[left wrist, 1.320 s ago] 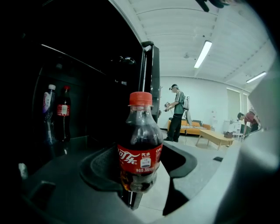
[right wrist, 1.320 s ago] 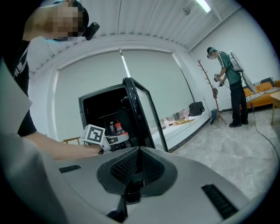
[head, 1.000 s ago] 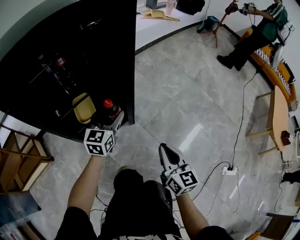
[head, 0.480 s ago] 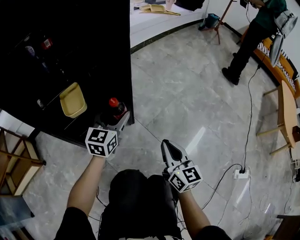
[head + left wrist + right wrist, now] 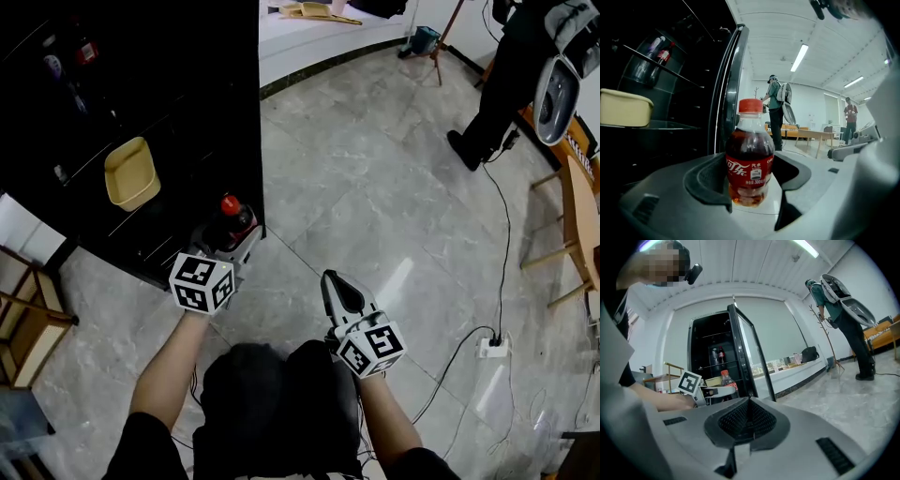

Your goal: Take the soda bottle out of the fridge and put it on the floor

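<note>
Both grippers have sunk since the earlier frames, and the head view has dropped with them, so the fridge (image 5: 141, 112) now looms closer at the left. The left gripper (image 5: 225, 246) has carried the bottle (image 5: 749, 159) down along the fridge's front edge. A bystander (image 5: 511, 75) far from the fridge, who was sitting a moment ago, is now standing.

The left jaws are spread wide around the bottle and pinch it at the label, holding it upright with the red cap on top. It is clear of the shelves: the yellow tub (image 5: 129, 173) sits back inside the fridge, while the bottle is just outside the opening, beside the door (image 5: 729, 89). Pale floor (image 5: 394, 187) shows directly under its base in the left gripper view. I cannot tell whether the base touches the floor yet.

The right gripper (image 5: 336, 284) hovers further out from the fridge than the left, with its jaws pressed together on nothing.

The removal from the fridge looks done, and the task seems to be in its last stretch. What probably remains is setting the base flat and then opening the left jaws without tipping the bottle.
</note>
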`<control>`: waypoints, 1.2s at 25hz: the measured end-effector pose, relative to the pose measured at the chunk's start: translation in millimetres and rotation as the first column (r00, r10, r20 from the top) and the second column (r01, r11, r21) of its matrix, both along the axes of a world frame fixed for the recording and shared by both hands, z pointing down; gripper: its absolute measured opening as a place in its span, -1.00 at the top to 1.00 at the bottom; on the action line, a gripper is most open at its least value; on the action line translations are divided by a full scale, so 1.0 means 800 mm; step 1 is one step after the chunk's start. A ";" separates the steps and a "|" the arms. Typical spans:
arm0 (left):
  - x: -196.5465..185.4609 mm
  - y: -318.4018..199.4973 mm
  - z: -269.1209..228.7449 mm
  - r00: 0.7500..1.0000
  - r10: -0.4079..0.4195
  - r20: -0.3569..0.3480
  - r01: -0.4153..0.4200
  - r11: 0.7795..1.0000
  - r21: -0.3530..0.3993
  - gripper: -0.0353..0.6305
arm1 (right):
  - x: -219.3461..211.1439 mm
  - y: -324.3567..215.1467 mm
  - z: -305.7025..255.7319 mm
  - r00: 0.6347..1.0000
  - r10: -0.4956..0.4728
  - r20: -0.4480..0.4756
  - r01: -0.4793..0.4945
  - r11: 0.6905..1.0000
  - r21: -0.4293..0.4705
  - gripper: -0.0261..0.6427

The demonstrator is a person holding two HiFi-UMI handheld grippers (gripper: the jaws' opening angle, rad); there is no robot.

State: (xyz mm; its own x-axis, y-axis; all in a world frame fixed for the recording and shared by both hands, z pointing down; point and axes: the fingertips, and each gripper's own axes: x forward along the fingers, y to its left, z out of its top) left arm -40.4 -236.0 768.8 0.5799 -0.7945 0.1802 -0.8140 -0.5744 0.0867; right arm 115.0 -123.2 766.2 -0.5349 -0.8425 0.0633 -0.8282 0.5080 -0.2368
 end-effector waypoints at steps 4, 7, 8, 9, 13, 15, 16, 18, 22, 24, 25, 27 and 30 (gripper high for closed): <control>0.000 0.007 0.025 1.000 0.015 0.000 -0.015 1.000 -0.010 -0.01 | 0.001 0.005 0.015 1.000 -0.001 -0.005 0.001 1.000 -0.004 0.85; -0.001 0.008 0.049 1.000 0.022 0.002 -0.022 1.000 -0.015 -0.01 | 0.001 0.005 0.023 1.000 0.000 -0.010 0.000 1.000 -0.003 0.85; 0.000 0.009 0.059 1.000 0.024 0.003 -0.024 1.000 -0.018 -0.01 | 0.001 0.004 0.026 1.000 0.001 -0.012 -0.001 1.000 -0.002 0.85; 0.001 0.009 0.071 1.000 0.027 0.002 -0.027 0.999 -0.023 -0.01 | 0.002 0.003 0.030 1.000 0.001 -0.014 -0.001 1.000 -0.001 0.85; 0.010 0.008 0.119 0.999 0.038 0.004 -0.038 0.998 -0.046 -0.01 | -0.003 -0.003 0.045 1.000 -0.007 -0.020 0.007 1.000 0.001 0.85; 0.015 0.007 0.144 0.999 0.045 0.002 -0.045 0.997 -0.060 -0.01 | -0.007 -0.007 0.053 0.999 -0.015 -0.032 0.016 1.000 0.003 0.85; 0.018 0.005 0.157 0.999 0.048 0.001 -0.048 0.997 -0.067 -0.01 | -0.008 -0.010 0.057 0.999 -0.014 -0.038 0.015 1.000 0.004 0.85; 0.024 0.002 0.182 0.998 0.056 0.001 -0.056 0.995 -0.078 -0.01 | -0.007 -0.020 0.064 0.999 -0.003 -0.039 0.003 1.000 0.002 0.85; 0.034 0.000 0.231 0.998 0.068 0.006 -0.067 0.993 -0.096 -0.01 | -0.004 -0.034 0.078 0.999 0.016 -0.028 -0.016 1.000 -0.003 0.85; 0.038 0.001 0.256 0.997 0.071 0.007 -0.070 0.992 -0.108 -0.01 | -0.006 -0.036 0.084 1.000 0.013 -0.027 -0.014 1.000 -0.006 0.85; 0.040 0.001 0.269 0.997 0.072 0.009 -0.071 0.991 -0.115 -0.01 | -0.008 -0.037 0.088 1.000 0.009 -0.029 -0.009 1.000 -0.007 0.85; 0.042 0.001 0.296 0.997 0.074 0.020 -0.070 0.989 -0.130 -0.01 | -0.011 -0.040 0.096 1.000 0.004 -0.031 -0.004 1.000 -0.009 0.85; 0.048 0.002 0.332 0.996 0.076 0.037 -0.070 0.987 -0.144 -0.01 | -0.009 -0.044 0.109 0.999 0.017 -0.033 -0.017 1.000 -0.006 0.85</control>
State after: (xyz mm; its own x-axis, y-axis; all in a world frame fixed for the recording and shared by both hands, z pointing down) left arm -2.0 -234.3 1034.4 0.6247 -0.7150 0.3140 -0.7750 -0.6167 0.1378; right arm 107.9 -158.4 853.8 -0.5180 -0.8510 0.0861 -0.8441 0.4923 -0.2125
